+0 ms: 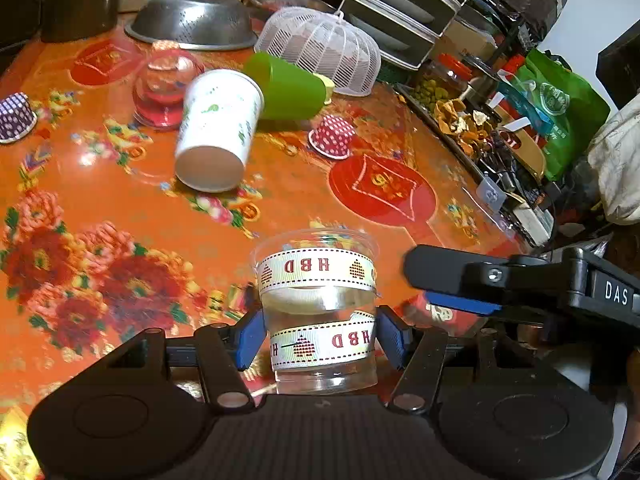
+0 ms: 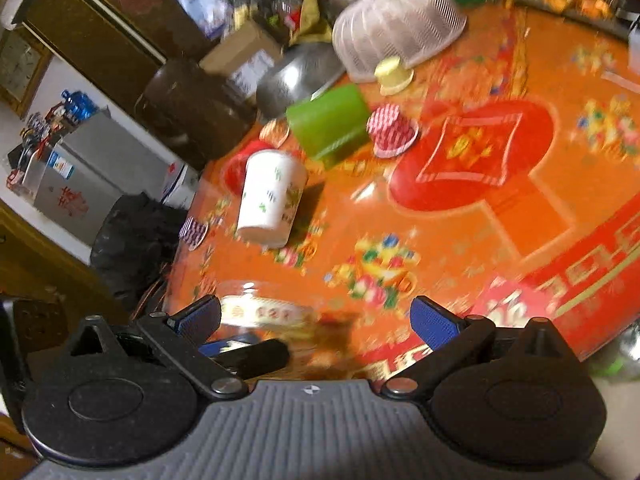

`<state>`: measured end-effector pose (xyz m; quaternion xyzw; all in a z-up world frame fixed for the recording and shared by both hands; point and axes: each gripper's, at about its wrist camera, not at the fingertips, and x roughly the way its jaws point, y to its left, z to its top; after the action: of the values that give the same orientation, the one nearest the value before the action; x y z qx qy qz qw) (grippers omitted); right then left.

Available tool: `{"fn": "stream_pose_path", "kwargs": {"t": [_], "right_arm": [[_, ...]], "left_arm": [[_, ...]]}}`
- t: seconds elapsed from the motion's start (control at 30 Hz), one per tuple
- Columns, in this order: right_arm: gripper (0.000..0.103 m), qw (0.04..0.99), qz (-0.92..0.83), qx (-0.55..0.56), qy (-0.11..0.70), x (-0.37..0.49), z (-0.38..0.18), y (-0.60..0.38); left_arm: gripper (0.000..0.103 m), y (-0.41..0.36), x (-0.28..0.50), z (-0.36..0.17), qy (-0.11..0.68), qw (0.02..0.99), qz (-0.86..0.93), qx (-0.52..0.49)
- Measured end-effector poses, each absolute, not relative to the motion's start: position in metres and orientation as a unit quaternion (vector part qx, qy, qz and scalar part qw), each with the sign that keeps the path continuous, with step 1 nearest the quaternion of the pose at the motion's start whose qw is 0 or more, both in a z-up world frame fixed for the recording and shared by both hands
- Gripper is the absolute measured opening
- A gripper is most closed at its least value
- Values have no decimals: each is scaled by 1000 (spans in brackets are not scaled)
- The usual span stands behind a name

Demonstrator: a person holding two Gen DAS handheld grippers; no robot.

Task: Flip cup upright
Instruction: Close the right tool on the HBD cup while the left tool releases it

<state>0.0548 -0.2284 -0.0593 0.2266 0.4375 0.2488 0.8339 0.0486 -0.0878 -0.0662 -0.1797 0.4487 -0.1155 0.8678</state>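
A clear plastic cup (image 1: 318, 304) with white "HBD" ribbon bands stands between the blue pads of my left gripper (image 1: 320, 338), rim up, on the orange floral tablecloth (image 1: 120, 208). The pads press its lower sides. In the right wrist view the same cup (image 2: 260, 312) shows blurred at the lower left, beside the left pad. My right gripper (image 2: 316, 322) is open and empty above the table; one of its fingers (image 1: 452, 276) reaches in from the right in the left wrist view, close to the cup.
A white paper cup (image 1: 218, 128) and a green cup (image 1: 288, 86) lie on their sides further back. Red dotted cupcake liners (image 1: 332, 136), an upturned clear cup (image 1: 166, 88), a metal bowl (image 1: 192, 20) and a white mesh food cover (image 1: 320, 48) stand behind. Clutter lines the right edge.
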Motion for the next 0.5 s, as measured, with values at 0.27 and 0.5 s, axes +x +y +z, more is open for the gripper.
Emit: {"fn": "stream_pose_path", "kwargs": {"t": [0.27, 0.5], "right_arm": [[101, 803, 284, 204, 482, 68, -61, -200], [90, 784, 290, 186, 517, 80, -65, -184]], "left_arm": [[63, -89, 46, -71, 441, 868, -127, -189], [63, -84, 44, -73, 438, 866, -135, -202]]}}
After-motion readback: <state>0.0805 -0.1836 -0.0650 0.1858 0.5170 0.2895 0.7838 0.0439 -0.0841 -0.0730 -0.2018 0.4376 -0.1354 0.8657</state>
